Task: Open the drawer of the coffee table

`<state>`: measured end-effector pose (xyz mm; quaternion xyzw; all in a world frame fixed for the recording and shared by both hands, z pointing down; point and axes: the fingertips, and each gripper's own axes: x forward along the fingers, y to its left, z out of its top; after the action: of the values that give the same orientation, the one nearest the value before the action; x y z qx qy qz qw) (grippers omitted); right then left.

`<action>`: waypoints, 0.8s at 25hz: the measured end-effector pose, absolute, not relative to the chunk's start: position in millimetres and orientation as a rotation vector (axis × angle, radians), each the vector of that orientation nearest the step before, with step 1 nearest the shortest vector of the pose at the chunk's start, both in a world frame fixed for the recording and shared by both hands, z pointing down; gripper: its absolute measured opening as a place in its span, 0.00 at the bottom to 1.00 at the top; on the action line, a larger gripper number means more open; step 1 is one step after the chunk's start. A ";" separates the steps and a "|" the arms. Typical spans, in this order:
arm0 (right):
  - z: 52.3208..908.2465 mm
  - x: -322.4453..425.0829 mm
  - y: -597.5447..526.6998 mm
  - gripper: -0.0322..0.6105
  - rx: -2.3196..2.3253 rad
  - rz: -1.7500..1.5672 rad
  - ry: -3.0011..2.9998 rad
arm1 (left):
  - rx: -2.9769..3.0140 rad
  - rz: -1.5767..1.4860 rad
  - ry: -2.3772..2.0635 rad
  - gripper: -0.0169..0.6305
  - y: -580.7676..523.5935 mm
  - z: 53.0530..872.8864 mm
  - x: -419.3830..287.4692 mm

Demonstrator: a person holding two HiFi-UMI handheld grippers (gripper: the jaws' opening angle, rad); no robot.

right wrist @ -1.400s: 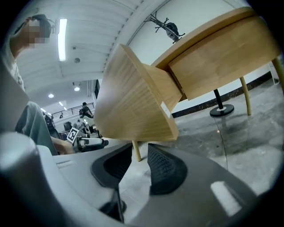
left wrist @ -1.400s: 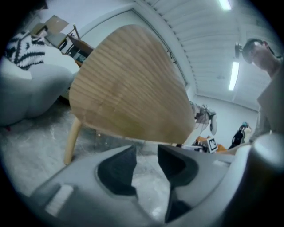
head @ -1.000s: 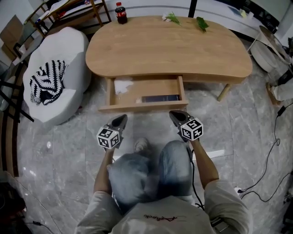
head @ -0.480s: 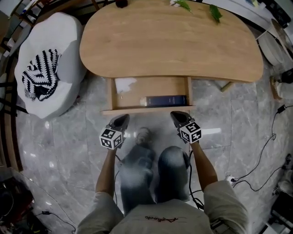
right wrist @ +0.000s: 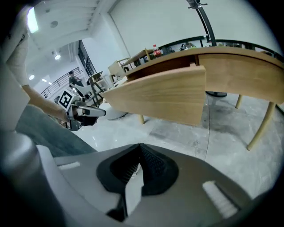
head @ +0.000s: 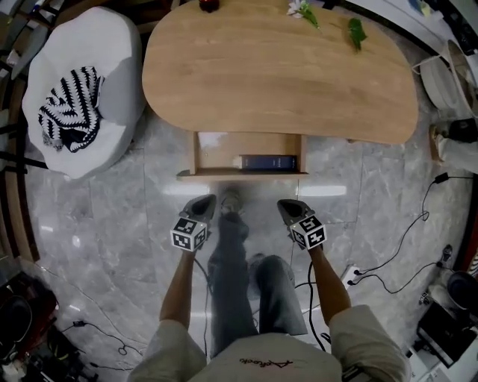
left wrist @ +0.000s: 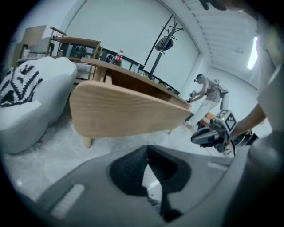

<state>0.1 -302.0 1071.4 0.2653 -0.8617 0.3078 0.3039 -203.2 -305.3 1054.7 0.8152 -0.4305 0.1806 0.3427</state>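
Note:
The light wooden coffee table has its drawer pulled out toward me, with a dark blue book lying inside. My left gripper hangs shut and empty over the floor, short of the drawer front's left part. To its right, my right gripper is likewise shut and empty. Neither touches the drawer. In the left gripper view the closed left gripper faces the drawer front. The right gripper view shows the closed right gripper below the drawer front.
A white pouf with a black-and-white striped cloth stands left of the table. A cola bottle and green sprigs sit at the table's far edge. Cables trail on the marble floor at right. My legs stand between the grippers.
I have risen from a crouch. Both grippers lifted and drew back from the drawer front, still shut. The drawer stays open.

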 end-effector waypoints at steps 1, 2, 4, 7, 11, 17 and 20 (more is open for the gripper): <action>1059.1 -1.9 -297.9 0.06 0.694 0.831 -2.274 | 2.106 0.463 -1.116 0.03 -302.9 1043.1 -204.1; 1046.8 -3.1 -295.1 0.06 0.691 0.843 -2.264 | 2.093 0.456 -1.114 0.03 -301.1 1031.1 -204.5; 1021.0 -3.6 -292.6 0.05 0.696 0.860 -2.247 | 2.078 0.444 -1.111 0.03 -299.1 1004.7 -203.4; 978.8 -4.0 -292.9 0.06 0.725 0.881 -2.231 | 2.085 0.446 -1.093 0.03 -296.7 959.7 -199.1; 919.7 -9.6 -299.2 0.06 0.741 0.881 -2.228 | 2.110 0.469 -1.089 0.03 -300.0 897.5 -201.7; 812.9 -16.4 -316.3 0.05 0.790 0.844 -2.259 | 2.137 0.430 -1.076 0.03 -310.8 784.4 -201.5; 752.4 -16.1 -316.8 0.06 0.836 0.847 -2.277 | 2.157 0.422 -1.071 0.03 -309.7 719.7 -196.3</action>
<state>-16.1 -316.8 752.4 0.3122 -0.8502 0.3164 0.2822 -196.3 -309.7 719.7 0.8292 -0.4116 0.1623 0.3414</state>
